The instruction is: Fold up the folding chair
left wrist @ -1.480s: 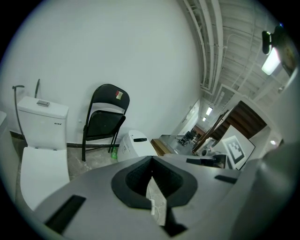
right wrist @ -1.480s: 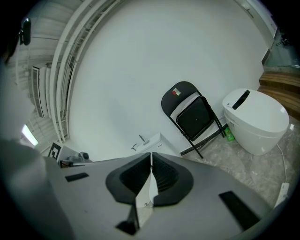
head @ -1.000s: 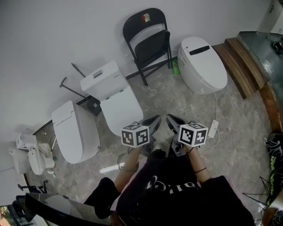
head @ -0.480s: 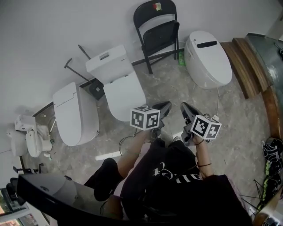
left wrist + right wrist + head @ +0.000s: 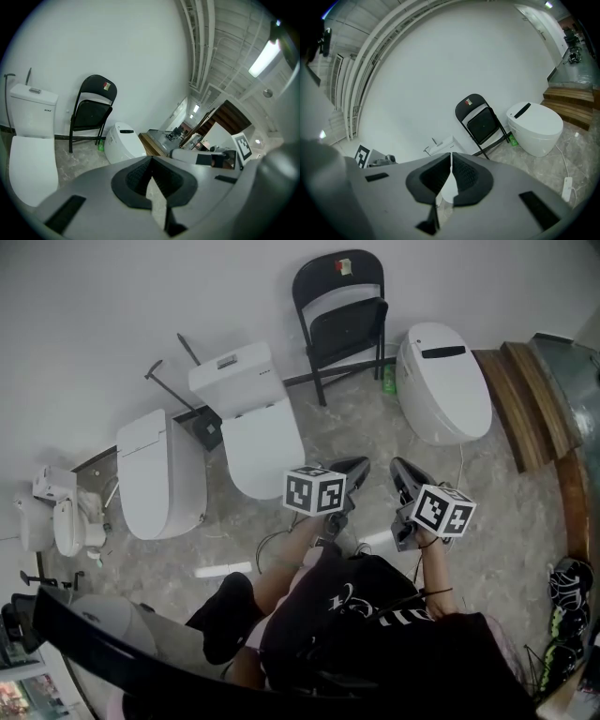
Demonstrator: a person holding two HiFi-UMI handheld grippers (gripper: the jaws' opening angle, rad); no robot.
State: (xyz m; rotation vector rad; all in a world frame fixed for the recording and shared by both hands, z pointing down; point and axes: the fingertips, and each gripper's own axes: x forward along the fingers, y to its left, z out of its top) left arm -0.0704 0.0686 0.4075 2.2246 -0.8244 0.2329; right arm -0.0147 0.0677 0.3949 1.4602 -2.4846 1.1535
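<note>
Nearest to you is your own dark top [image 5: 375, 634], with both forearms reaching out from it over the pale marbled floor [image 5: 487, 512]. Your left gripper [image 5: 360, 464] sits just left of your right gripper [image 5: 397, 466], the two side by side and apart, each with its marker cube [image 5: 314, 491] behind the jaws. Both point toward the far wall and a little downward.

Your left gripper's jaws are pressed together at the tips with nothing between them. Your right gripper's jaws are also closed, with only a hairline gap at the tips, and they hold nothing.

Past the grippers, a white toilet with a cistern [image 5: 253, 418] stands to the left. Another white toilet [image 5: 159, 474] stands farther left beside it. A rounded tankless toilet [image 5: 442, 381] stands to the right, with wooden steps [image 5: 525, 399] on its right side.

The black folding chair [image 5: 345, 320] stands at the far wall [image 5: 112, 306], between the cistern toilet and the rounded one. Its legs are spread on the floor and its backrest is close to the wall. It is well apart from both grippers. A small green bottle [image 5: 388, 381] stands by the chair's right legs, next to the rounded toilet.
</note>
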